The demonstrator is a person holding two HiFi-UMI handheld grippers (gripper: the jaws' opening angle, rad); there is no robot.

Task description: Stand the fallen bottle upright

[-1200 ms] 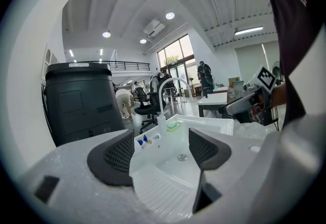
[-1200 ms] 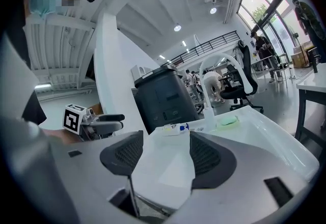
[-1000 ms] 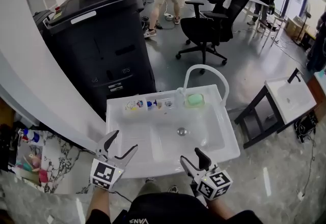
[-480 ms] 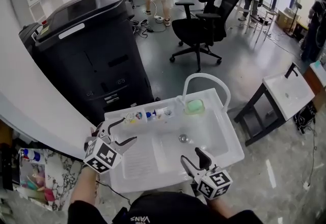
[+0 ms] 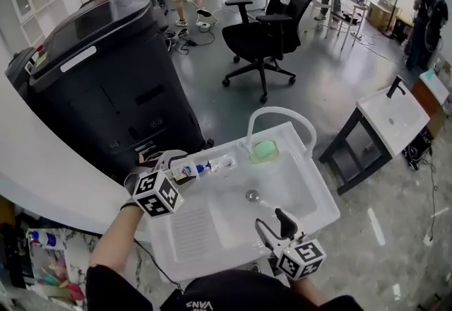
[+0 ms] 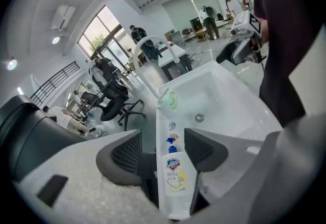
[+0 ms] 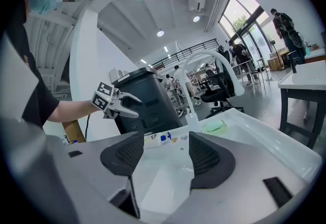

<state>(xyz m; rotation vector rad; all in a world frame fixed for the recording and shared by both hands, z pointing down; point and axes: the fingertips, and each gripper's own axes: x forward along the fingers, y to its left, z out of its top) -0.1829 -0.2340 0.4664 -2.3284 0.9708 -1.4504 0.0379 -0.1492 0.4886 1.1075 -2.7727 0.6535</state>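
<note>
The left tongs, spread but just now closing, are straddling the bottle lying on the sink's far ledge, readying to right it, while the right tongs are hovering spread and empty.

Before you, the white sink carries everything. On its far ledge, the fallen bottle lies on its side at the left. Small items sit just right of it, then a green soap beside the arched white faucet.
</note>
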